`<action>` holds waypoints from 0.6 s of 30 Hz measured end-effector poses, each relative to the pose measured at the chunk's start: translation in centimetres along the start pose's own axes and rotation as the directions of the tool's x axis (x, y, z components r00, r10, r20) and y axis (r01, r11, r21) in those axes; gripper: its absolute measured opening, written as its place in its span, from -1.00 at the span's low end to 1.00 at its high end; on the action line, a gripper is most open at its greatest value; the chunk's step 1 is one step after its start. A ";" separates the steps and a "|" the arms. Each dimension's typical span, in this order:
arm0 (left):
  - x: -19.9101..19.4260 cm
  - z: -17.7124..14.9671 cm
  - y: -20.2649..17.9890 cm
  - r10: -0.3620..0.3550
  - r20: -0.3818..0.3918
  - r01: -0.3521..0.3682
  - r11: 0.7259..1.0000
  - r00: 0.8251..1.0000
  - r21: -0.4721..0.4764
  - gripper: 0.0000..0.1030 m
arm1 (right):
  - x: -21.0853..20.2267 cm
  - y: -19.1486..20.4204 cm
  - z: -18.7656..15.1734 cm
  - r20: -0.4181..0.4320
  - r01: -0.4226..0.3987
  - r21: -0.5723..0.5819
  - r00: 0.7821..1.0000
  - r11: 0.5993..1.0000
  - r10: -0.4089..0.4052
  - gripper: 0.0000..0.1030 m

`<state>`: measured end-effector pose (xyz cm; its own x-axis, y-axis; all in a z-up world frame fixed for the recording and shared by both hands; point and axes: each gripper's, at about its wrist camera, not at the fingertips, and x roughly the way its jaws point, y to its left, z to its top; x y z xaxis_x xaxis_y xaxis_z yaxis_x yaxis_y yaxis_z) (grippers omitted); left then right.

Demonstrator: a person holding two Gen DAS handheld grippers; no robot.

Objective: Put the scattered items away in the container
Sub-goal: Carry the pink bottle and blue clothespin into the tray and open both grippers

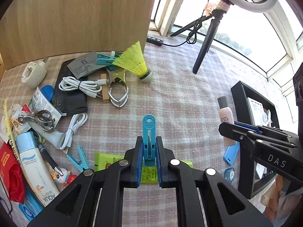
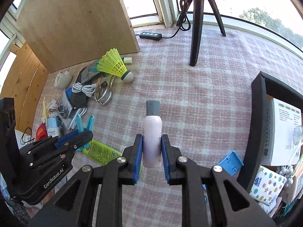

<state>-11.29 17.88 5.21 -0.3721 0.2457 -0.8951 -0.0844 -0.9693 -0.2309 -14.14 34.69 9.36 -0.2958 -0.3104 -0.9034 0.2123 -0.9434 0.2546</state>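
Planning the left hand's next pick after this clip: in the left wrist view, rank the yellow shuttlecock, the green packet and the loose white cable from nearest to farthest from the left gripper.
1. Green packet, directly beneath the left gripper.
2. Loose white cable, to the left.
3. Yellow shuttlecock, far ahead by the wooden board.

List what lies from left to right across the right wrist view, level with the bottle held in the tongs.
Left tongs → yellow-green packet → pink bottle in the right tongs → blue plastic piece → black container wall → white box inside it.

peg – glossy plastic | bottle – smooth plastic | tablecloth – woven cloth
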 end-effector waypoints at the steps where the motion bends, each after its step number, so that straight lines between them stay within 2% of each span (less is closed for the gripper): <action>1: 0.2 0.3 -1.5 -0.016 -0.003 0.016 1.000 1.000 0.021 -0.79 | -0.8 -0.4 0.2 0.010 0.002 0.022 1.000 1.000 -0.002 -0.62; 3: 0.0 -0.1 -4.4 -0.050 -0.015 0.051 0.996 0.999 0.069 -0.79 | -2.5 -2.8 -0.5 0.028 0.009 0.065 1.000 0.998 -0.011 -0.62; 7: -0.3 -1.5 -10.3 -0.107 -0.046 0.113 0.979 0.993 0.172 -0.79 | -5.8 -7.6 -3.7 0.058 0.072 0.137 0.995 0.988 -0.081 -0.62; 13: -1.1 -4.0 -18.1 -0.171 -0.096 0.193 0.935 0.980 0.297 -0.79 | -9.7 -14.9 -8.9 0.055 0.147 0.264 0.984 0.953 -0.167 -0.62; 18: -1.6 -5.7 -23.2 -0.194 -0.127 0.229 0.897 0.973 0.379 -0.78 | -11.8 -19.1 -12.4 0.043 0.197 0.340 0.974 0.920 -0.224 -0.62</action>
<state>-3.51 40.02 9.83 -0.2279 0.4285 -0.8743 -0.5114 -0.8168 -0.2670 -3.14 57.79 10.86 -0.3758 -0.0956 -0.9218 -0.1795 -0.9683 0.1736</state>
